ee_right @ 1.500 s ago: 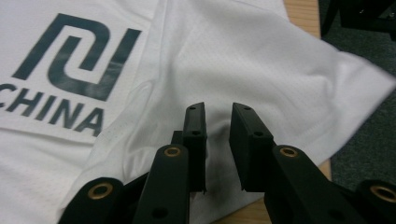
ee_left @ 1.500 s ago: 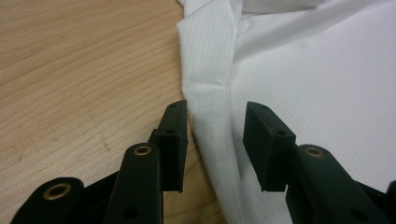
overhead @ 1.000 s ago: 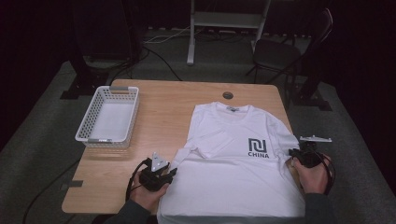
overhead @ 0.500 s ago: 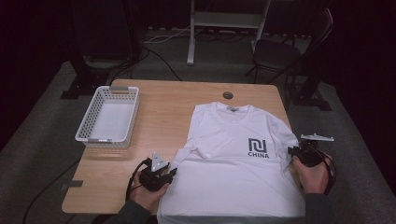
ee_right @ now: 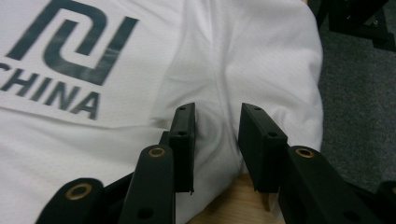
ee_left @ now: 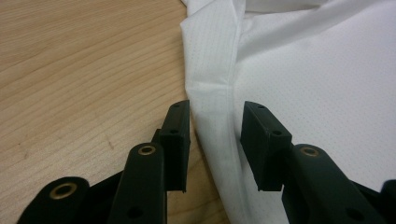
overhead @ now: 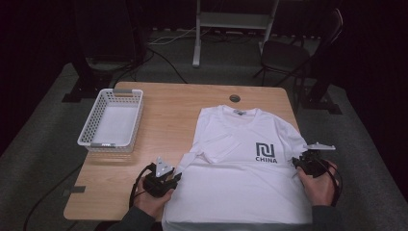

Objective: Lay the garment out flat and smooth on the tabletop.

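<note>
Since a second ago the right gripper point(overhead: 302, 162) has edged outward at the white T-shirt point(overhead: 240, 183), its jaws just opening and now parted astride the sleeve seam. The left gripper point(overhead: 173, 179), jaws just closing slightly, straddles the shirt's near-left edge without pinching it. The shirt lies flat on the wooden table point(overhead: 168, 110), well apart from the white basket point(overhead: 89, 137).
</note>
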The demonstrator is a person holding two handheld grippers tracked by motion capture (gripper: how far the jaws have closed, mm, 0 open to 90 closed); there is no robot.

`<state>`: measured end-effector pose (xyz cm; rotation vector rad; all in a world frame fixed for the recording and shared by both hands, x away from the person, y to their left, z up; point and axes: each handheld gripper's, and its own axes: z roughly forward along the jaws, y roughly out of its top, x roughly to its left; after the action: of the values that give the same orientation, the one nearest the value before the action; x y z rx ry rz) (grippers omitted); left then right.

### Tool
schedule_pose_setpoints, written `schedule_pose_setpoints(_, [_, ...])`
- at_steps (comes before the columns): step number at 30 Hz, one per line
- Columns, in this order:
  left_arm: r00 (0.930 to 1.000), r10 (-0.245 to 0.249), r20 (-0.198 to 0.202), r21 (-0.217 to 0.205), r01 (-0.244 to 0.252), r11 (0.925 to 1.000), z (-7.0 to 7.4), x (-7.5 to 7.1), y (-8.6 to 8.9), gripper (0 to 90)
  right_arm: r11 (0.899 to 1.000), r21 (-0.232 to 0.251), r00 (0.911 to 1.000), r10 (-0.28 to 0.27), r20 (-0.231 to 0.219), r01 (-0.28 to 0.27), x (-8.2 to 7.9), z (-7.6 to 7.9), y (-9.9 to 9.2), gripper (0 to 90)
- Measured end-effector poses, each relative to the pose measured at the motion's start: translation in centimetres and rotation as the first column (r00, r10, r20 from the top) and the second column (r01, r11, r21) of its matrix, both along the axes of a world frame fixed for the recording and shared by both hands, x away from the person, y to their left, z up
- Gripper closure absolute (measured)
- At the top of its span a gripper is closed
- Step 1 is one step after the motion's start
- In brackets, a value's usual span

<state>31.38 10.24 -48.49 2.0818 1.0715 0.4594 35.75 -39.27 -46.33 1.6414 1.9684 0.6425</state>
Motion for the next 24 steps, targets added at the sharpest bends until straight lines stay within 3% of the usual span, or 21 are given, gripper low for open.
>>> schedule_pose_setpoints(9, [1.0000, 0.006, 0.000, 0.000, -0.006, 1.0000, 0.0, 0.0, 0.2, 64.3, 0.999, 0.017, 0.9990, -0.043, -0.014, 0.043, 1.0, -0.4, -2.4, 68.1])
schedule_pose_setpoints(16, [0.9999, 0.013, 0.002, -0.003, -0.013, 0.9999, 0.0, 0.0, 0.3, 64.3, 0.997, 0.023, 0.9975, -0.068, -0.020, 0.069, 1.8, -0.3, -3.1, 67.3])
schedule_pose_setpoints(20, [0.9999, 0.014, 0.000, -0.004, -0.014, 0.9999, 0.0, 0.0, 0.4, 64.2, 0.997, 0.033, 0.9976, -0.069, 0.006, 0.069, 1.7, 0.1, -3.0, 65.9])
schedule_pose_setpoints(24, [0.9998, 0.017, -0.004, -0.010, -0.017, 0.9998, 0.0, 0.0, 0.3, 63.6, 0.996, 0.081, 0.9982, -0.050, 0.033, 0.048, 1.2, 0.7, -2.6, 64.6])
